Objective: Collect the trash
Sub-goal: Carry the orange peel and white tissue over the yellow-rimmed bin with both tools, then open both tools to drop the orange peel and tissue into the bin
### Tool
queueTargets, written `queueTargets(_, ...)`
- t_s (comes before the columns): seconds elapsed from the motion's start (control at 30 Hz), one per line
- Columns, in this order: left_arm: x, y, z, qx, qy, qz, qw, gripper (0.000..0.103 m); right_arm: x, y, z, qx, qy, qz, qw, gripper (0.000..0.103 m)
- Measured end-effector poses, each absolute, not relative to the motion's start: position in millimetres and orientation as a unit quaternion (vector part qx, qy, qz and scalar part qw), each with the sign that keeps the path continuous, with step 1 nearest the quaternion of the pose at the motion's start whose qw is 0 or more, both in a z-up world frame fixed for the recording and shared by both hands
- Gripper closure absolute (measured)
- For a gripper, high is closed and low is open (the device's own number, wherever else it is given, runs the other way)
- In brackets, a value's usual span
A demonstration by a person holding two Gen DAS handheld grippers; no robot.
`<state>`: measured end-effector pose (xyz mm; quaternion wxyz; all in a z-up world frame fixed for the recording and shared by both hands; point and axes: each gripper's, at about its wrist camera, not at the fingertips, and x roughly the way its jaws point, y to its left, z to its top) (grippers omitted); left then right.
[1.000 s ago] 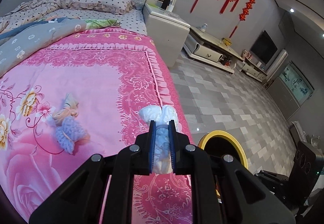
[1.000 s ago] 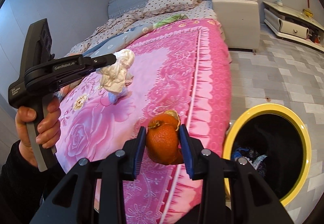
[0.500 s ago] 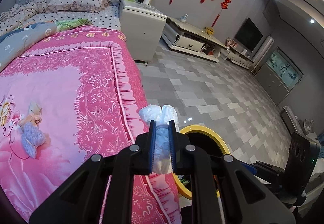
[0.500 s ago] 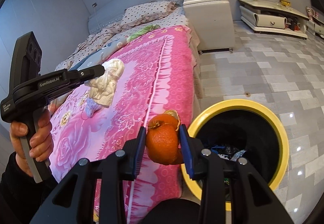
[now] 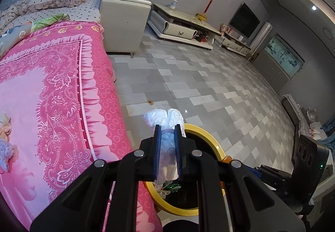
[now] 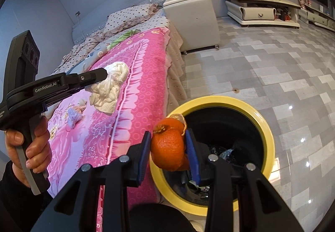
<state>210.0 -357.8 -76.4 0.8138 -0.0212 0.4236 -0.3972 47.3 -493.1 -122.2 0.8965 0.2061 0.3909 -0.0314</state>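
i'm gripping crumpled tissue (image 5: 167, 141) in my left gripper (image 5: 167, 127), orange peel (image 6: 168, 146) in the right gripper (image 6: 168, 133), bin (image 6: 261, 118) at three o'clock of the bed (image 6: 134, 93).

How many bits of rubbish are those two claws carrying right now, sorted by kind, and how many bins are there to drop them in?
Crumpled white tissue wad: 1, clamped in the left claw
Orange peel: 1, clamped in the right claw
Yellow-rimmed bin: 1, on the floor beside the bed
Total: 3 things, 2 of them rubbish
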Motion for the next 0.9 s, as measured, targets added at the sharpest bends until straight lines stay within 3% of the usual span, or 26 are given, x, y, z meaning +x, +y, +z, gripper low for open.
queueTargets(0.53,217,-438,-136,0.013,0.471,-0.404,0.784,0.091,49,-539,-167,0.227,0.426,-0.069,0.873,0.071)
queueTargets(0.77,218,-447,-139,0.016,0.474,-0.407,0.781,0.090,46,-547,-180,0.239,0.432,-0.076,0.866,0.069)
queueTargets(0.83,218,-445,-136,0.013,0.472,-0.407,0.782,0.084,44,-549,-180,0.242,0.431,-0.080,0.865,0.068)
queueTargets(0.9,216,-440,-132,0.009,0.466,-0.405,0.786,0.063,41,-550,-180,0.243,0.431,-0.086,0.865,0.066)
